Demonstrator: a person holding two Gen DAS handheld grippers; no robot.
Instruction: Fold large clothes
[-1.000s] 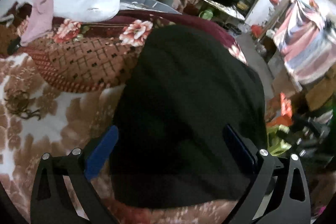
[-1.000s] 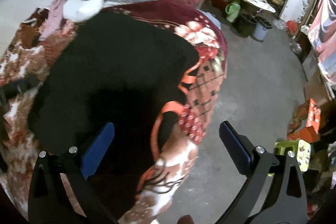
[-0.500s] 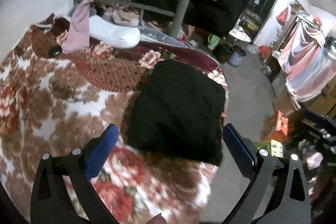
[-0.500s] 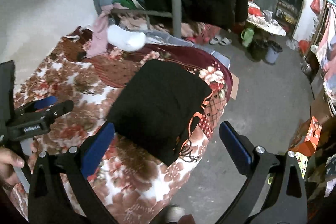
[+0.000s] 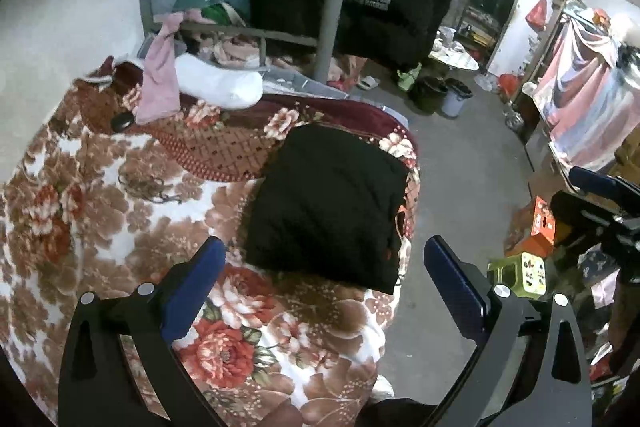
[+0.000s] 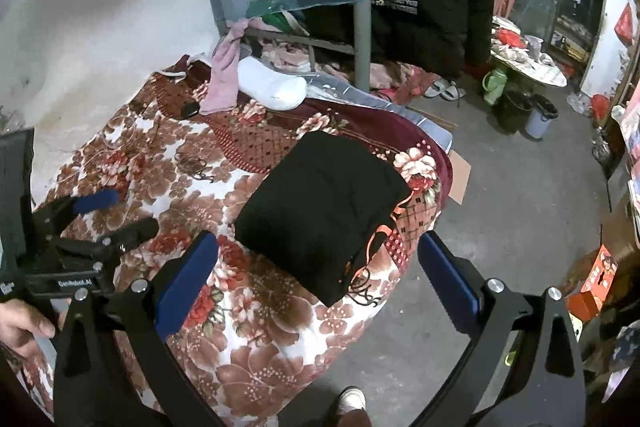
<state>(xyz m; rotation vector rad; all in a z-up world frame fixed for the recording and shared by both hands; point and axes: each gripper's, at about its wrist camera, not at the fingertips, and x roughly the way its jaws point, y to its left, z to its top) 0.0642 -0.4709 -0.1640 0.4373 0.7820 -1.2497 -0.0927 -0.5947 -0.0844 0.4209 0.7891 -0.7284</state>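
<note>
A plush floral blanket [image 5: 100, 211] is spread over the bed. A black garment [image 5: 328, 203], folded into a thick rectangle, is laid at its right edge. Left gripper [image 5: 324, 267] and right gripper [image 6: 318, 261] are held above, jaws spread, empty.

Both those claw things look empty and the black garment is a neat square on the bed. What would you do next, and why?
Probably nothing more to the black garment: it lies folded flat by the bed's edge. The left gripper and right gripper both hang open and off it, so I'd fetch another piece.
</note>
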